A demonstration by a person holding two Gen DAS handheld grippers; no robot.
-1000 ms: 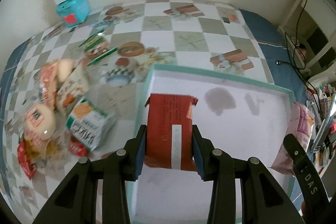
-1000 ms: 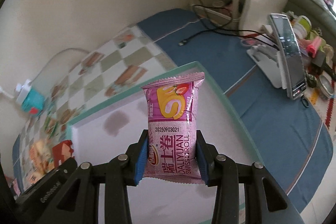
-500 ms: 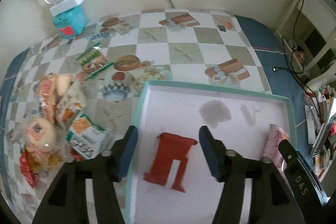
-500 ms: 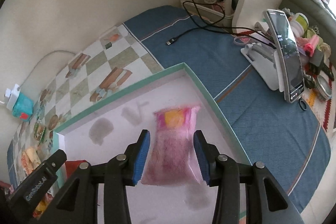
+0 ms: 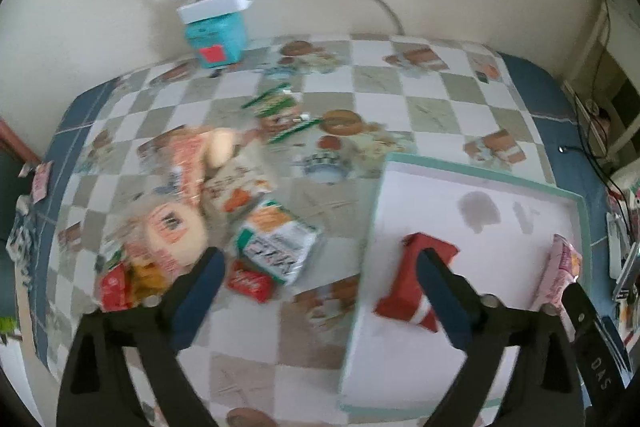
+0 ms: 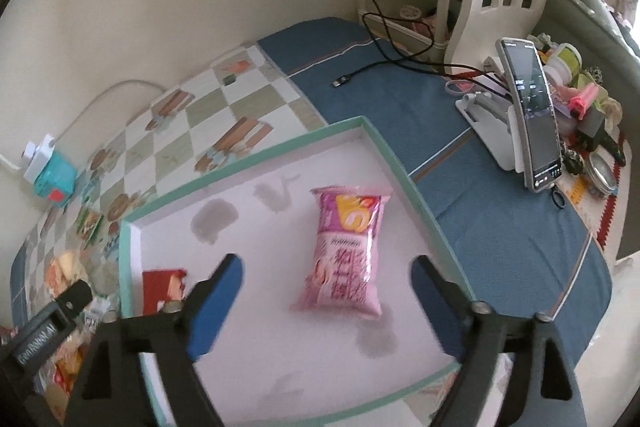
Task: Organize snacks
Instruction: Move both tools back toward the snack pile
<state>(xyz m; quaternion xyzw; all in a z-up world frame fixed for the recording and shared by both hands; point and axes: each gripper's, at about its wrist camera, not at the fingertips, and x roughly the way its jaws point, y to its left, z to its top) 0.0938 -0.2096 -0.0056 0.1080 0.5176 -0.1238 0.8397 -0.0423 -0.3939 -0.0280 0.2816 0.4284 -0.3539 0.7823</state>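
Checked cloth covers the tabletop [image 5: 420,107], with a blue border toward its right edge and a cream wall behind. On it sits a shallow tray [image 6: 248,157] with a teal rim and pale floor. Inside, a red pack [image 5: 416,267] lies by the tray's left wall and a pink pack [image 6: 346,251] lies flat near its right wall, well apart from each other.

Both claws are let go: the left gripper [image 5: 320,291] has its jaws opening over the cloth and the tray's left wall, nothing pressed between them, and the right gripper [image 6: 326,291] has its jaws opening with the pink pack lying between them, untouched by either pad.

Left of the tray a loose pile [image 5: 192,211] of snacks waits on the cloth, a green-and-white pack [image 5: 280,247] nearest the tray. These look light, soft, air-filled wrappers with slick film; a hard pinch could crush what is inside. Taking one across its middle, on the flat faces rather than the crimped ends, seems safest.
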